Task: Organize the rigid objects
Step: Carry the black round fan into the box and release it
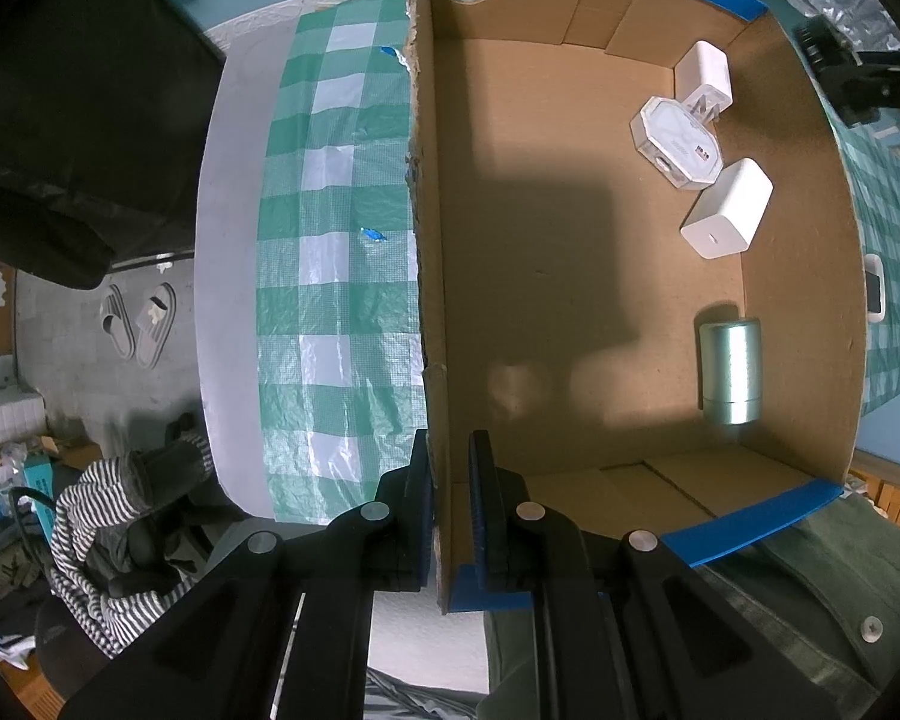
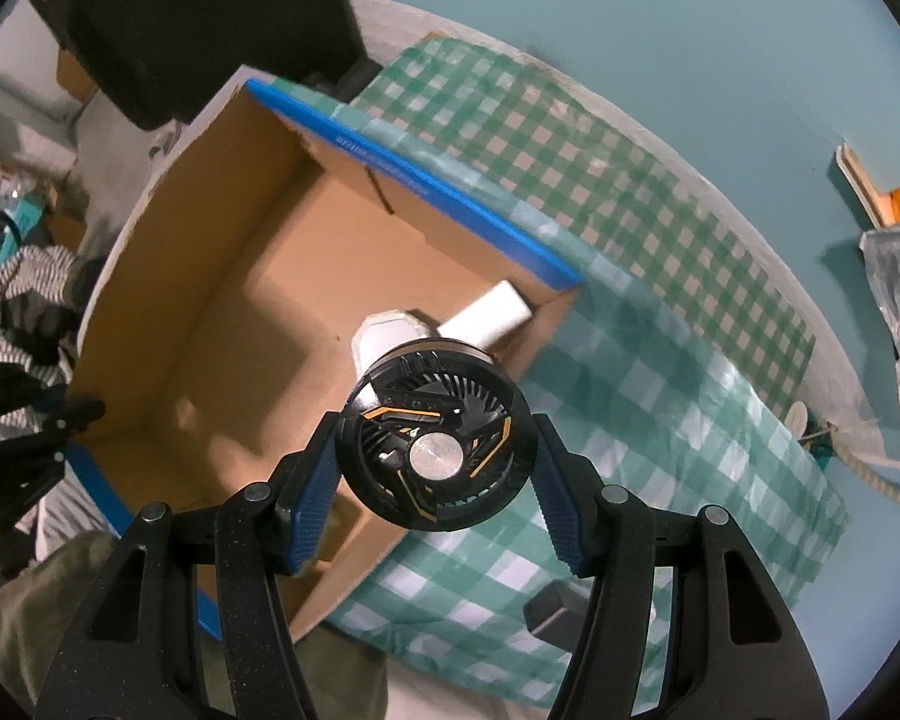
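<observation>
Right tool (image 2: 435, 468) grips a black fan (image 2: 438, 450) over the box (image 2: 168, 276); left tool (image 1: 450, 504) pinches its wall; three chargers (image 1: 727, 208) and a can (image 1: 729, 373) already inside.

Chargers (image 1: 727, 208) and cylinder (image 1: 729, 373) lie in box (image 1: 570, 12), seemingly apart

Matt cardboard box (image 1: 570, 270), glossy black plastic fan (image 2: 438, 450), shiny crinkled plastic tablecloth (image 1: 336, 300).
</observation>
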### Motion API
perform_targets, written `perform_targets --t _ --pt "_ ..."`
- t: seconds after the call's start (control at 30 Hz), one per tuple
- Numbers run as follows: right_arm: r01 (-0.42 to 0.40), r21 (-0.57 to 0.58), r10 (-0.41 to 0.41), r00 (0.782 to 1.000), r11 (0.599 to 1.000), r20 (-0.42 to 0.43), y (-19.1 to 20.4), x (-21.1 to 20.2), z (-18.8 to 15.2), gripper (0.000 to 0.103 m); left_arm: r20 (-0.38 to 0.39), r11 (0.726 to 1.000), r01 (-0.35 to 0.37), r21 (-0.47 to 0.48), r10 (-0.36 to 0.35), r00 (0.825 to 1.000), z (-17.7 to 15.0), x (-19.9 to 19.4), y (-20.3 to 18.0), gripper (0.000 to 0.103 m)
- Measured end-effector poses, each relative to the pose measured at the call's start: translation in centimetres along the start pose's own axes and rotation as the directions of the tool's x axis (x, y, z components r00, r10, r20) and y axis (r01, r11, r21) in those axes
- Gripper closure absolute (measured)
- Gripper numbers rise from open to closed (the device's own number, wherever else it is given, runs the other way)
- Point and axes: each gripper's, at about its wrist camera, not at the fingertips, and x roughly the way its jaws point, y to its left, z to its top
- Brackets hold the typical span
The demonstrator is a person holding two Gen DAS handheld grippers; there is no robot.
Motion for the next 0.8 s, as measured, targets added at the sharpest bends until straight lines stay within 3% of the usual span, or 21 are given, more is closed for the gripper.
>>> perform_targets --t 0.8 --pt "0.021 -0.048 -0.024 0.998 0.999 -0.065 2.6 4.1 0.4 0.042 0.000 1.000 0.003 0.001 -0.003 1.000 0.0 0.0 0.0 0.092"
